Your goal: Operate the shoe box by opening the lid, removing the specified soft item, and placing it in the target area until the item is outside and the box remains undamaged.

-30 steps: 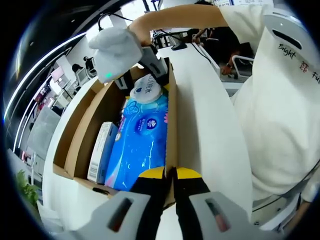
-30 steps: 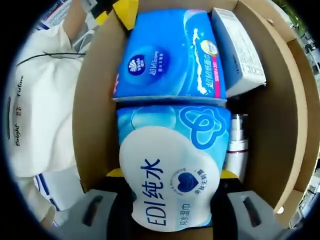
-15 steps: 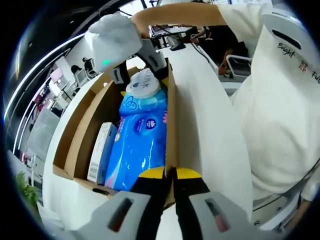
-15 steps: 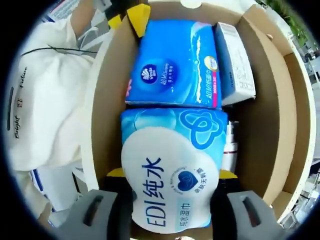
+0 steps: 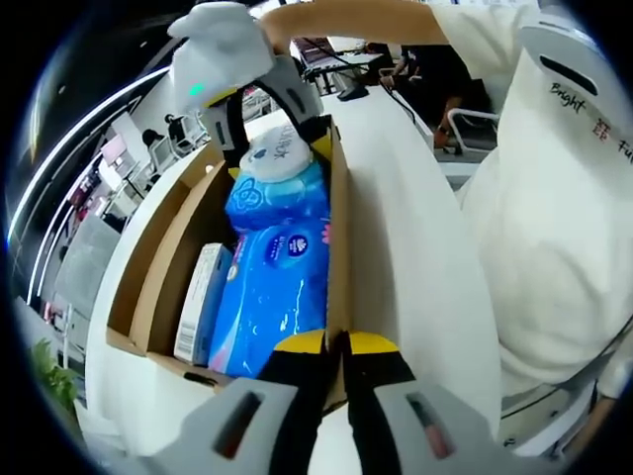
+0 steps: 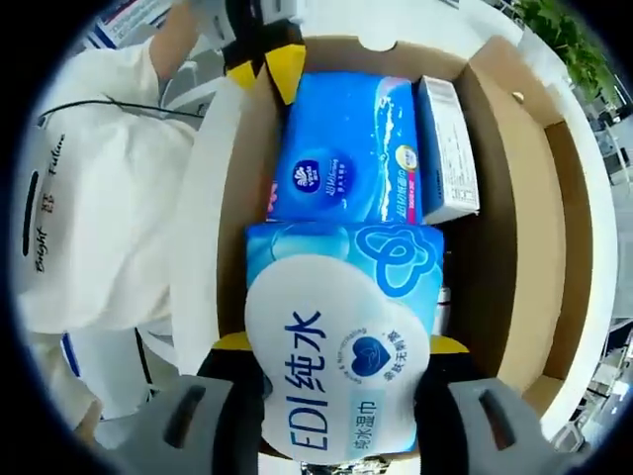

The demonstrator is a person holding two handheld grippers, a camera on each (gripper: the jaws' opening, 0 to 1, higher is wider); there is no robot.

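Note:
The open cardboard shoe box [image 5: 163, 252] lies on a white table. My left gripper [image 5: 337, 343] is shut on the box's near side wall, yellow tips together over the edge. My right gripper [image 6: 339, 346] is shut on a soft wet-wipes pack [image 6: 341, 327], blue with a white label, held above the box. In the left gripper view the same wipes pack [image 5: 279, 178] hangs from the right gripper [image 5: 275, 124] over the box's far end. Inside the box [image 6: 514, 198] lie a blue tissue pack [image 6: 346, 163], a white carton [image 6: 445, 148] and a small bottle [image 6: 440, 309], partly hidden. The left gripper [image 6: 265, 64] shows at the box's far wall.
A person in a white shirt [image 5: 554, 218] stands close along the box's right side, a bare arm reaching over it. White tabletop [image 5: 415, 247] runs beside the box. Office desks and chairs lie beyond, and a green plant [image 6: 569, 30] stands past the table edge.
My right gripper has risen with the wipes pack, which now hangs clear above the box's contents. The left gripper stays clamped on the box wall.

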